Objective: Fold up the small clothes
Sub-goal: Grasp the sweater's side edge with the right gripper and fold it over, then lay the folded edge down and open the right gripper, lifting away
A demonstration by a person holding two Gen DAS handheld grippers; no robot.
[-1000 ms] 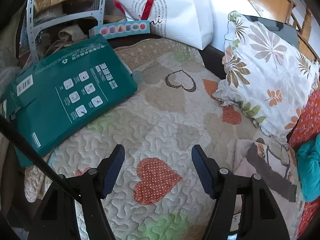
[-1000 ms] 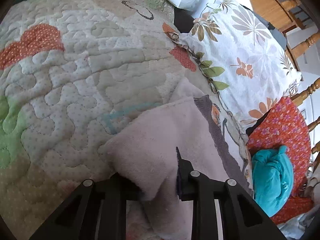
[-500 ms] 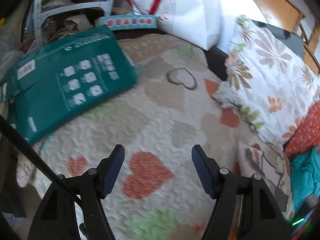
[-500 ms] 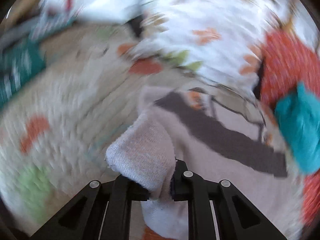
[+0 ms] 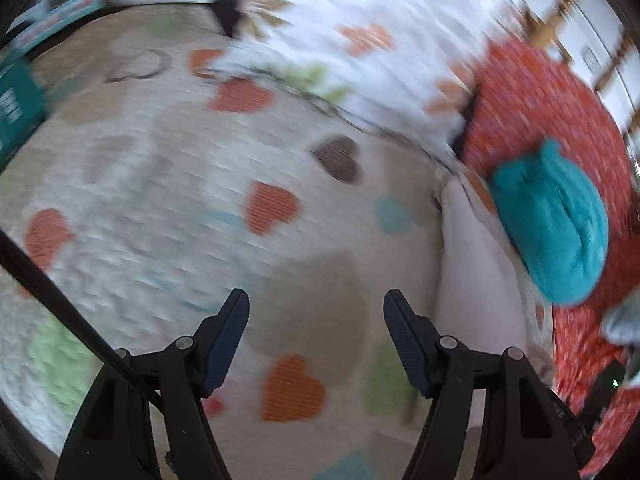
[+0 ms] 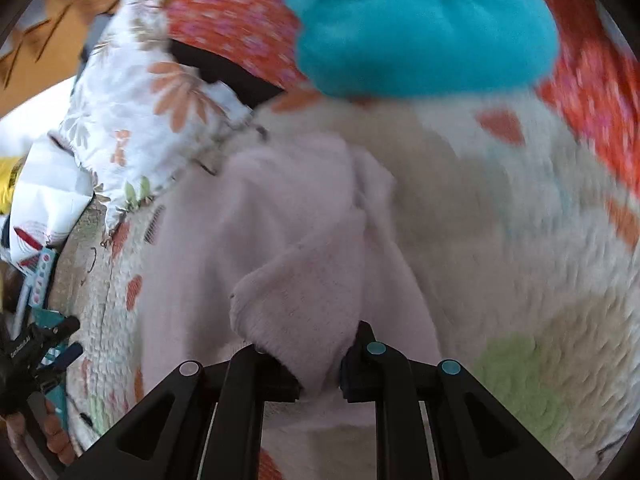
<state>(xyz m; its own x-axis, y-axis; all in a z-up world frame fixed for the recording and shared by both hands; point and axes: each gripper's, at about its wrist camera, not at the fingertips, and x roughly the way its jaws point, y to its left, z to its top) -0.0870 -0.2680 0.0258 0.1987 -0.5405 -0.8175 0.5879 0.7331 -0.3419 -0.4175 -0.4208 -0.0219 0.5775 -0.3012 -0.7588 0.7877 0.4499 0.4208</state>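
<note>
Pink garment carried across the quilt by the right claw

Garment position is what has changed most. A second ago the pale pink fleece garment (image 6: 296, 240) lay flat on the heart-patterned quilt (image 5: 168, 184) of the bed, with the right claw (image 6: 318, 376) only just taking its edge; now a thick fold of it is pinched between the two jaws, clenched tight, and the rest trails over the quilt towards the floral pillow (image 6: 132, 112). Its view has rolled round and swung sideways, so the teal garment (image 6: 424, 28), earlier off at the far side, now fills the top of the frame, lying on the red patterned cloth (image 6: 228, 12).

Meanwhile the left claw (image 5: 316, 340) has swept across too: the green box that filled its view before is now only a sliver at the edge, and the pink garment (image 5: 476, 280) shows at its right. Its jaws stand apart, released, with nothing between them but quilt.

Both frames are smeared with motion, so fine detail is lost. I judge the fold is under way, one edge being drawn over, while the empty left claw looks to be heading in to help.
</note>
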